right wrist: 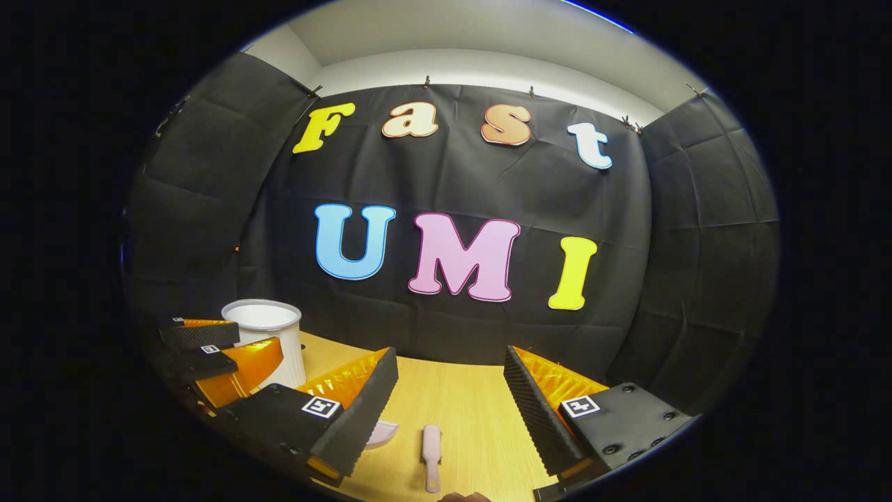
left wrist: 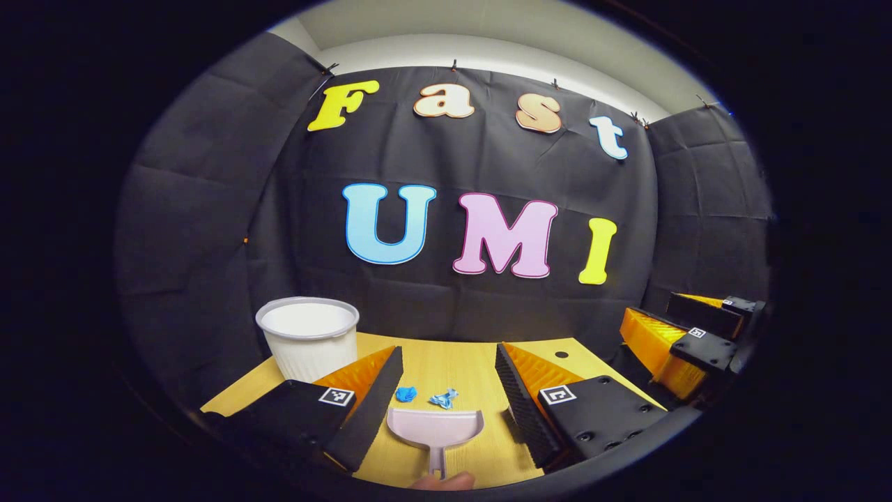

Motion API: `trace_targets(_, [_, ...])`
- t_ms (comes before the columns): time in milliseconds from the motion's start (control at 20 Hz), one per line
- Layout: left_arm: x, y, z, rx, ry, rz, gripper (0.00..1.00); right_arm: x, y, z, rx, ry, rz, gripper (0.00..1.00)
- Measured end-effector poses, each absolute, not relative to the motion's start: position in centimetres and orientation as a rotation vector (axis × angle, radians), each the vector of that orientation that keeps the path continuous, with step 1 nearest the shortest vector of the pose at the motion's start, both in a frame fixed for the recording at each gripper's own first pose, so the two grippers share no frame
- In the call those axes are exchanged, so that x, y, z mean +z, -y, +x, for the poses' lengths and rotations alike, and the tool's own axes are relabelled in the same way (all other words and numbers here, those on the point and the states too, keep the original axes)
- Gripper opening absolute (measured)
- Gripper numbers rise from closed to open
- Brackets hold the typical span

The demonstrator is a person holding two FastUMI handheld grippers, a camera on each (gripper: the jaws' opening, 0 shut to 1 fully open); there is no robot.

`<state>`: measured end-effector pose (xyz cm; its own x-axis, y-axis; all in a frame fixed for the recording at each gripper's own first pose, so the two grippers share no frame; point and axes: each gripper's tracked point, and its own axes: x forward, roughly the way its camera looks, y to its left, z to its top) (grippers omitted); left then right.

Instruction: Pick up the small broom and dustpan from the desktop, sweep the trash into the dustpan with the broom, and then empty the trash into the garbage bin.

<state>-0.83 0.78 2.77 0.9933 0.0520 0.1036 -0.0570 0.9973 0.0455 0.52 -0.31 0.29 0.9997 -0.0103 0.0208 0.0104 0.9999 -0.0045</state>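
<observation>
While the dustpan (left wrist: 435, 427) lies flat on the wooden desktop (left wrist: 453, 362), its handle points back toward me and its open mouth faces the booth wall; in the left gripper view it sits between my left gripper's (left wrist: 446, 404) two fingers, touching neither. My left jaws stand wide apart and hold nothing. Just beyond the dustpan's front edge lie two bits of blue trash: a crumpled ball (left wrist: 405, 394) on the left and a flatter scrap (left wrist: 444, 398) beside it, close together but apart from the pan. At the very bottom edge, by the end of the dustpan handle, a fingertip (left wrist: 446, 480) of a person's hand peeks in.

From the right gripper view, the small broom (right wrist: 431, 457) lies on the desktop between the fingers of my right gripper (right wrist: 446, 411), lengthwise toward me, again touched by neither finger. My right jaws are spread wide and carry nothing. A corner of the dustpan (right wrist: 383, 434) shows just past my near finger, to the left of the broom.

Farther out, the white garbage bin (left wrist: 309, 336) stands upright at the back left of the desktop, near the wall, well apart from the trash. My right gripper also shows at the right of the left gripper view, off the desk edge.
</observation>
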Motion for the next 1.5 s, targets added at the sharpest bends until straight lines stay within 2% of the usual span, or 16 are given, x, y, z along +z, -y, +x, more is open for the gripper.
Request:
trace_targets(50, [2.9, -0.9, -0.9, 0.056, 0.104, 0.051, 0.79, 0.4, 0.4, 0.5, -0.013, 0.024, -0.007, 0.94])
trace_targets(100, [2.8, -0.8, -0.9, 0.057, 0.106, 0.056, 0.79, 0.2, 0.4, 0.4, -0.013, 0.023, -0.009, 0.99])
trace_targets(150, [2.9, -0.9, -0.9, 0.059, 0.106, 0.059, 0.79, 0.2, 0.4, 0.5, -0.013, 0.021, -0.010, 0.94])
trace_targets(200, [2.7, -0.9, -0.9, 0.059, 0.106, 0.059, 0.79, 0.0, 0.4, 0.5, -0.012, 0.015, -0.009, 0.99])
trace_targets(250, [2.6, -0.9, -0.9, 0.059, 0.101, 0.060, 0.79, -0.1, 0.4, 0.5, -0.011, 0.010, -0.007, 0.94])
trace_targets(600, [2.3, -0.6, -0.8, 0.053, 0.089, 0.065, 0.79, -0.5, 0.5, 0.3, -0.012, -0.004, -0.012, 0.94])
trace_targets(650, [2.4, -0.6, -0.8, 0.053, 0.090, 0.067, 0.79, -0.5, 0.4, 0.3, -0.012, -0.003, -0.012, 0.99])
trace_targets(750, [2.5, -0.5, -0.8, 0.052, 0.095, 0.068, 0.79, -0.5, 0.6, 0.3, -0.013, -0.003, -0.012, 0.99])
trace_targets(800, [2.4, -0.5, -0.9, 0.053, 0.096, 0.068, 0.79, -0.4, 0.6, 0.3, -0.014, -0.002, -0.013, 0.94])
trace_targets(1150, [2.7, -0.4, -0.9, 0.061, 0.103, 0.084, 0.79, -0.7, 1.1, 0.2, -0.021, -0.006, -0.014, 0.94])
trace_targets(1200, [2.6, -0.4, -0.9, 0.065, 0.103, 0.084, 0.79, -0.7, 1.1, 0.1, -0.021, -0.006, -0.012, 0.99])
trace_targets(1250, [2.8, -0.4, -1.1, 0.063, 0.106, 0.084, 0.79, -0.7, 1.1, 0.1, -0.022, -0.006, -0.012, 0.99])
trace_targets(1300, [2.7, -0.4, -1.1, 0.064, 0.104, 0.087, 0.79, -0.8, 1.2, 0.0, -0.024, -0.006, -0.013, 0.94])
trace_targets(1500, [3.0, -0.7, -1.6, 0.075, 0.112, 0.087, 0.79, -0.4, 1.3, -0.2, -0.025, 0.003, -0.008, 0.94])
